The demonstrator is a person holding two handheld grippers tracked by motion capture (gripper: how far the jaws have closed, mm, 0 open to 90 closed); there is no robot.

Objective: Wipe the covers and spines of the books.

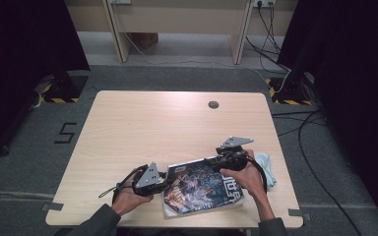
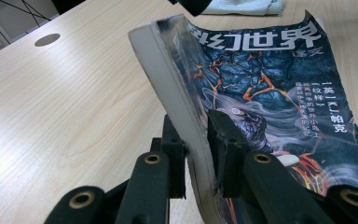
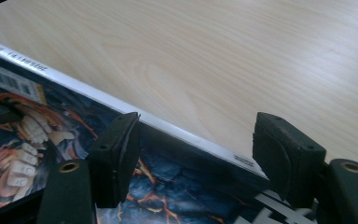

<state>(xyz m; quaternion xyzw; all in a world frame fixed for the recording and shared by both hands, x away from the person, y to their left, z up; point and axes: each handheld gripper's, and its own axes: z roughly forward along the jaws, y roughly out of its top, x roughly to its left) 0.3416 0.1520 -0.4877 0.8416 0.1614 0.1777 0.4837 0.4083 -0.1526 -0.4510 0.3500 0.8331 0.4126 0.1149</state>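
Left gripper view: the left gripper (image 2: 196, 154) clenches its fingers on the magazine (image 2: 279, 102) edge, lifting it off the counter (image 2: 74, 93); the right gripper (image 3: 196, 154) is released, fingers astride the spine.

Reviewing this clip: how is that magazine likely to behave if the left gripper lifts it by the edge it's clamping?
Probably floppy: the magazine already curls upward where the left gripper pinches it. Its glossy cover may slide between the pads. It looks thin, so likely light, sagging at the free end.
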